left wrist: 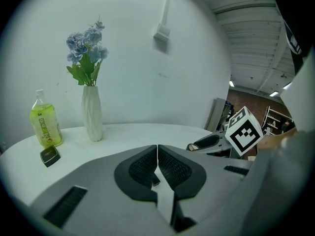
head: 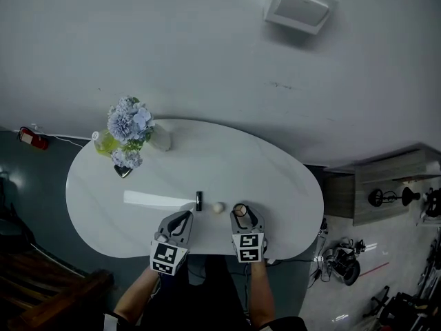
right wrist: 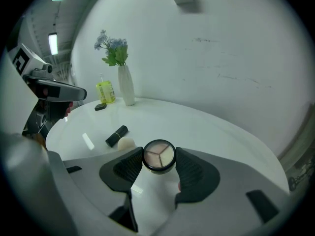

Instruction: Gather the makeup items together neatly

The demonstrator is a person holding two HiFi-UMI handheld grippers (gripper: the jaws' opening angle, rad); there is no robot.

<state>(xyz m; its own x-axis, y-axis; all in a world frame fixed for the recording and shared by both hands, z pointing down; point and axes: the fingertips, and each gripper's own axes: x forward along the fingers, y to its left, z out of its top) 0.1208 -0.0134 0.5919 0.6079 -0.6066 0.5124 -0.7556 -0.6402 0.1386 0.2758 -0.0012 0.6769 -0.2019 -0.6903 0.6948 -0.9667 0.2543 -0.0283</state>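
black lipstick [head: 199, 201] lies lengthwise toward the wall [head: 207, 47]; right tongs [right wrist: 158, 154] grip compact [head: 239, 210].

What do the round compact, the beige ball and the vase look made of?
The round compact: glossy black rim, likely plastic; matte powder inside. The beige ball: matte, soft-looking, probably sponge. The vase: white, twisted ribs, slight sheen; ceramic or plastic, unclear.

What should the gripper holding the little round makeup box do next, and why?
Probably set it down right beside the beige sponge. The right gripper has its jaws closed on the round compact, low over the white table. The sponge and the black lipstick lie together just to its left, so placing it there would make one neat group.
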